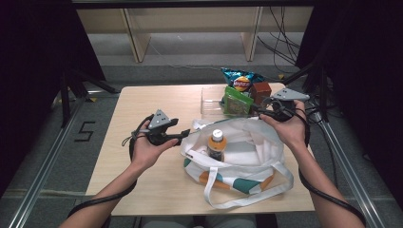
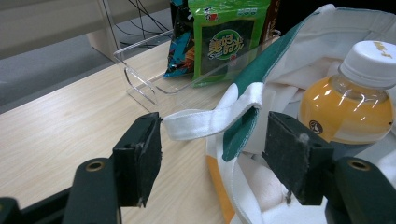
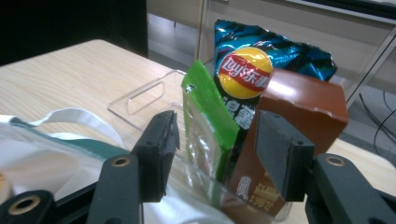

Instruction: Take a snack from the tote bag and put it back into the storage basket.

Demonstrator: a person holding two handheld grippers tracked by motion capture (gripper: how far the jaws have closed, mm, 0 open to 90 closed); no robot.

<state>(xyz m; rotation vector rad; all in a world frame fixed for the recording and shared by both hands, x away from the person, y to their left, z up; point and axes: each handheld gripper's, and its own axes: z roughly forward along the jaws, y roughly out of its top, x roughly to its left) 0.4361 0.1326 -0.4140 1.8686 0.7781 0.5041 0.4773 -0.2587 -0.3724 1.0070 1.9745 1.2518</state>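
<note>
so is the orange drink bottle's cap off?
No, the white cap sits on the bottle standing inside the tote bag.

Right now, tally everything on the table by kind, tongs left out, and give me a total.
Tote bag: 1
Drink bottle: 1
Clear tray: 1
Snack packets: 2, the blue chip bag and the green packet
Brown carton: 1
Total: 6
</note>
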